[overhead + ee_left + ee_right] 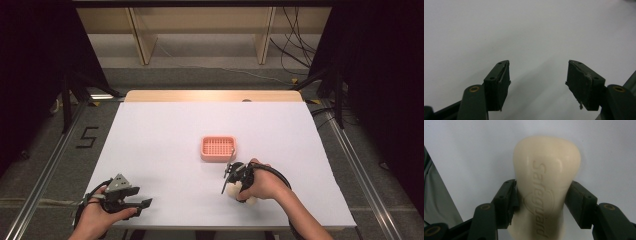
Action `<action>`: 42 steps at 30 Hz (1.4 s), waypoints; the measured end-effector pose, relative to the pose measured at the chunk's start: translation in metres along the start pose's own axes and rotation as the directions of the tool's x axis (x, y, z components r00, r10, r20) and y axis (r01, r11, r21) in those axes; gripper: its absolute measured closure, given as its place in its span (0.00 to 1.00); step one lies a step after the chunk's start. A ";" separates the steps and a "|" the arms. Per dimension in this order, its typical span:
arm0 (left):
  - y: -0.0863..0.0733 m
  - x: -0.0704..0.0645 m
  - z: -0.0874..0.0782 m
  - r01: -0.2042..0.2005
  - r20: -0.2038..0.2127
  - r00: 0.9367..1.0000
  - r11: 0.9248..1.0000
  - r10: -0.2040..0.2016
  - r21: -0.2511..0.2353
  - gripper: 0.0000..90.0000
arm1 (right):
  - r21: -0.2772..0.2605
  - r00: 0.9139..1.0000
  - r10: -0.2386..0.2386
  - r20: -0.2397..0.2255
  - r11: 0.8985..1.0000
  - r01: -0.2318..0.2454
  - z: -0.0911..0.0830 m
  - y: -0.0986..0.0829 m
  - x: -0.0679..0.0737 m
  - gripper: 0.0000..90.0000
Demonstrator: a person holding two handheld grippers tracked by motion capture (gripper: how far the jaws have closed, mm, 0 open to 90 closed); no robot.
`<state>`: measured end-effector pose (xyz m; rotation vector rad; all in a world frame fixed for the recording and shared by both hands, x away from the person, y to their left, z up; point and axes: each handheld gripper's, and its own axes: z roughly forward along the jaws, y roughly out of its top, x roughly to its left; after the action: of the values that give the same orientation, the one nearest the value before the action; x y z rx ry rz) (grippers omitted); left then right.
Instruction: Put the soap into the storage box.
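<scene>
A: Right tongs [541, 202], status?
B: Closed on the cream soap bar [546, 182], one jaw pressed to each long side. Embossed lettering faces up. Soap sits low over the white tabletop [165, 145], near edge, right of centre.
A: Left tongs [539, 80]?
B: Jaws spread wide, nothing between them. Held at the near left corner, well apart from the soap.
A: Beyond that?
B: Pink soap dish [218, 148], just beyond the right tongs, mid-tabletop.
</scene>
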<state>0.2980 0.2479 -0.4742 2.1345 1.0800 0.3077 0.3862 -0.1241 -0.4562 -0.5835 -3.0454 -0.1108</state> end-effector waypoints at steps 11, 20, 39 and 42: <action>0.000 0.001 -0.001 -0.009 0.011 1.000 1.000 0.009 0.007 0.38 | 0.009 0.993 -0.117 0.008 0.993 0.117 -0.001 -0.001 0.000 0.56; 0.000 0.001 -0.001 -0.013 0.011 1.000 1.000 0.013 0.010 0.38 | -0.001 0.992 -0.124 0.001 0.992 0.124 -0.003 -0.005 0.000 0.56; -0.001 0.001 0.000 0.005 -0.002 1.000 1.000 -0.005 -0.005 0.38 | -0.022 0.978 -0.205 0.024 0.978 0.206 -0.018 -0.015 -0.010 0.56; -0.001 0.002 -0.002 -0.009 0.009 1.000 1.000 0.009 0.010 0.38 | -0.023 0.982 -0.187 0.031 0.982 0.188 -0.023 -0.015 -0.011 0.56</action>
<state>0.2980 0.2506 -0.4734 2.1486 1.0691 0.2966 0.3910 -0.1440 -0.4351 -0.3000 -3.1244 -0.1492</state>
